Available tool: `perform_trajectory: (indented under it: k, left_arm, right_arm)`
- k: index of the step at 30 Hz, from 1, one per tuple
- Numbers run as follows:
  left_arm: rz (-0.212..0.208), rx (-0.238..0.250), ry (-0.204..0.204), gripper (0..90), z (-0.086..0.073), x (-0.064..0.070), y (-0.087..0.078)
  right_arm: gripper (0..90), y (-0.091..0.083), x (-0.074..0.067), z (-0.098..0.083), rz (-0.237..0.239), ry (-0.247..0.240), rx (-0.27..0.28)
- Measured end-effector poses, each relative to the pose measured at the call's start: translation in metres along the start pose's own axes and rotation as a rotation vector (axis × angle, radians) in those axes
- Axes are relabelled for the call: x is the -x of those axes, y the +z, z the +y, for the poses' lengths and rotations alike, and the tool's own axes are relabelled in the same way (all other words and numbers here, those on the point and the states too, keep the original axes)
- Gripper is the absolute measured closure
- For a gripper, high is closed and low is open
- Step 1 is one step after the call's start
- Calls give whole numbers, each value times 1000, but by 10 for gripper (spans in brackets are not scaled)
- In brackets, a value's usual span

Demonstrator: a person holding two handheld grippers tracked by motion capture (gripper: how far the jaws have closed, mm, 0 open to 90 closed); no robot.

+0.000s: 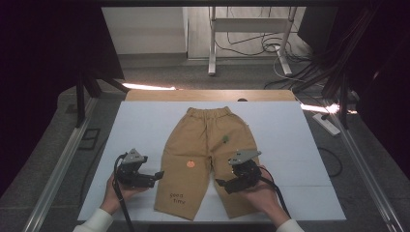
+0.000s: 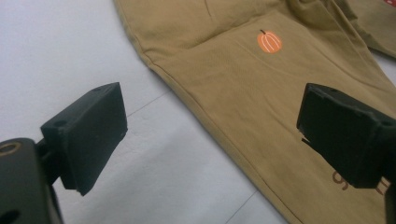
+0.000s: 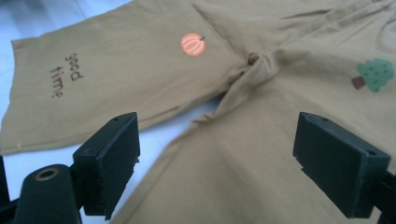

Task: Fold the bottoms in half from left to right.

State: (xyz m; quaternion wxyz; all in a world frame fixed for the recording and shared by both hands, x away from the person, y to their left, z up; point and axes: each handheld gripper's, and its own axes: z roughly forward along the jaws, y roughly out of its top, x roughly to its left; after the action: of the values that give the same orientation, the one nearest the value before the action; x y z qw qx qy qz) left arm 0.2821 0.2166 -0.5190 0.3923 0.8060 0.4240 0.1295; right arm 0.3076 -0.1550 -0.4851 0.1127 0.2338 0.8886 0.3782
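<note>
A pair of tan shorts (image 1: 208, 154) lies flat on the white table (image 1: 135, 130), waistband on the far side and both legs reaching toward the person's edge. An orange pumpkin print (image 1: 190, 164) sits on the shorts' left leg, with the brown words "good time" (image 1: 177, 198) nearer the hem, and a small green tree print (image 1: 226, 139) marks the right leg. The left tongs (image 1: 159, 174) are held in the left hand (image 1: 117, 189) just beside the outer edge of the shorts' left leg, jaws wide apart and gripping nothing; in the left gripper view one jaw hangs over bare table and the other over the fabric near the lettering. The right tongs (image 1: 220, 183) are held in the right hand (image 1: 258, 192) over the shorts' right leg, near the crotch, jaws likewise spread apart and empty.
</note>
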Motion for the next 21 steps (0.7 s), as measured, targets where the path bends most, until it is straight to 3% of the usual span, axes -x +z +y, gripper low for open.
perform_trajectory:
  k: [21]
  left_arm:
    - [-1, 3, -3, 86, 2, -2, 2]
  right_arm:
    - [160, 33, -32, 18, 60, -55, -27]
